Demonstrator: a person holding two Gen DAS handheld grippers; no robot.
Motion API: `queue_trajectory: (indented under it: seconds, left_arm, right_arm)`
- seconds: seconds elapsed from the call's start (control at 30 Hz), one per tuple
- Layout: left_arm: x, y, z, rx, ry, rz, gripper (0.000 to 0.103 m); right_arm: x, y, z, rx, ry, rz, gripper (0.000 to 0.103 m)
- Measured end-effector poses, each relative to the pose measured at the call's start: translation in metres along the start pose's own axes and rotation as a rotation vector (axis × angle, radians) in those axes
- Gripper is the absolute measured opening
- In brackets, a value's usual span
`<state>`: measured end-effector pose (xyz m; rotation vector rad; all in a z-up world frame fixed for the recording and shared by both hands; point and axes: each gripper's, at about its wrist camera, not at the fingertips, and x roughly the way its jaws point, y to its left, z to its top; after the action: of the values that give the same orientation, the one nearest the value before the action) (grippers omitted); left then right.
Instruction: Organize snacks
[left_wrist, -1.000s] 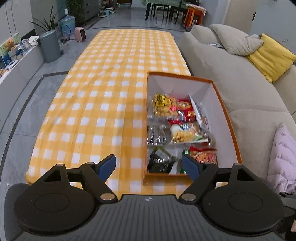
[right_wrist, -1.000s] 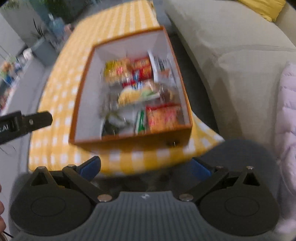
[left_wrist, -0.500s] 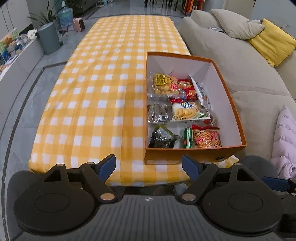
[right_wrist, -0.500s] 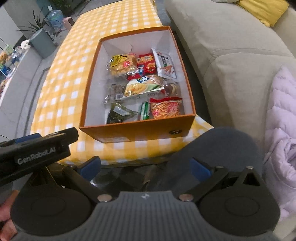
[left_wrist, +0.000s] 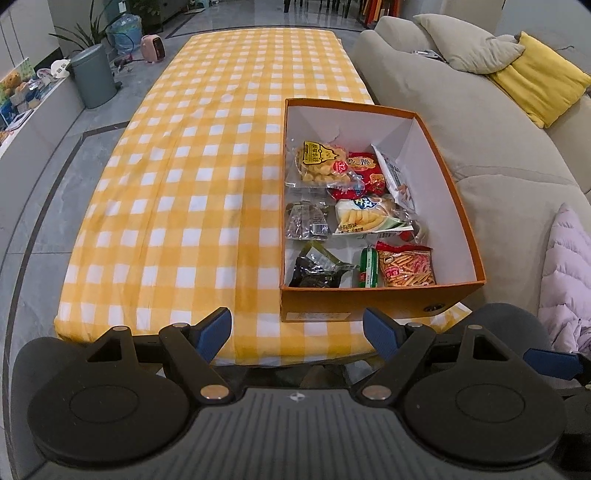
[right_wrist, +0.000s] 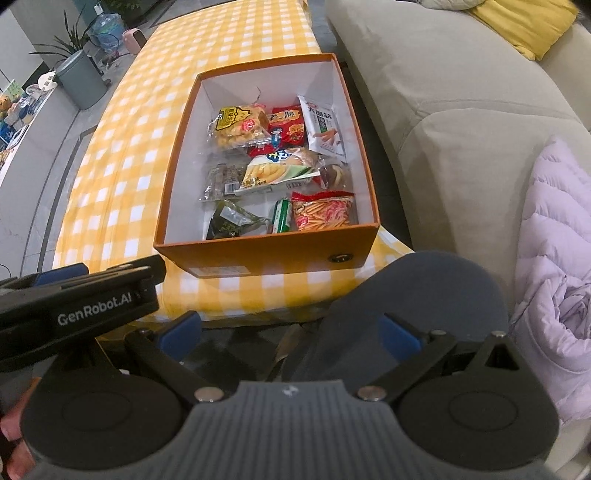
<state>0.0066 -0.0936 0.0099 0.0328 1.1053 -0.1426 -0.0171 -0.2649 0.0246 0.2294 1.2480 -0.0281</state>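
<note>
An orange box (left_wrist: 369, 302) (right_wrist: 266, 254) with white inner walls sits at the near right corner of the yellow checked table (left_wrist: 207, 177) (right_wrist: 122, 177). Several snack packets lie inside: a yellow puff bag (left_wrist: 319, 162) (right_wrist: 240, 125), a red bag (left_wrist: 365, 171) (right_wrist: 288, 123), a pale crisps bag (left_wrist: 365, 219) (right_wrist: 275, 170), an orange sticks packet (left_wrist: 406, 266) (right_wrist: 323, 214), a dark green packet (left_wrist: 314, 271) (right_wrist: 231, 219). My left gripper (left_wrist: 297, 328) is open and empty, short of the table's near edge. My right gripper (right_wrist: 291, 332) is open and empty, below the box's front.
A grey sofa (left_wrist: 461, 122) (right_wrist: 443, 92) with a yellow cushion (left_wrist: 535, 85) runs along the table's right side. A lilac padded jacket (left_wrist: 565, 280) (right_wrist: 554, 258) lies at the near right. A dark round stool (right_wrist: 421, 291) stands under my right gripper. A grey bin (left_wrist: 92, 75) stands far left.
Both grippers have pulled back and up from the box, so the table's near edge and the box front now show. Both stay open and empty.
</note>
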Motion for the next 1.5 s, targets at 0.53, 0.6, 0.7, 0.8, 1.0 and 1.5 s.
queue_trajectory:
  seconds: [0.53, 0.6, 0.7, 0.8, 1.0, 1.5]
  left_arm:
    - [-0.0006, -0.0001, -0.0005, -0.013, -0.003, 0.002, 0.095]
    - [-0.0005, 0.0009, -0.0004, -0.017, 0.003, -0.002, 0.095]
    - [-0.0005, 0.0016, -0.0002, -0.016, 0.001, 0.001, 0.095]
    - [0.0, 0.0029, -0.0004, -0.017, 0.002, 0.001, 0.095]
    - [-0.001, 0.0033, -0.0013, -0.038, 0.003, -0.014, 0.095]
    - [0.001, 0.0016, -0.0021, -0.025, 0.002, 0.015, 0.095]
  right_arm:
    - [0.0025, -0.003, -0.0021, 0.048, 0.018, 0.043, 0.1]
    - [0.0026, -0.0026, -0.0022, 0.045, 0.019, 0.04, 0.1]
    - [0.0028, -0.0029, -0.0019, 0.042, 0.02, 0.045, 0.1]
    - [0.0022, -0.0021, -0.0019, 0.035, 0.015, 0.039, 0.1]
    - [-0.0013, 0.0, -0.0016, 0.013, -0.015, 0.026, 0.1]
    - [0.0004, 0.0021, -0.0009, -0.009, -0.022, -0.004, 0.1]
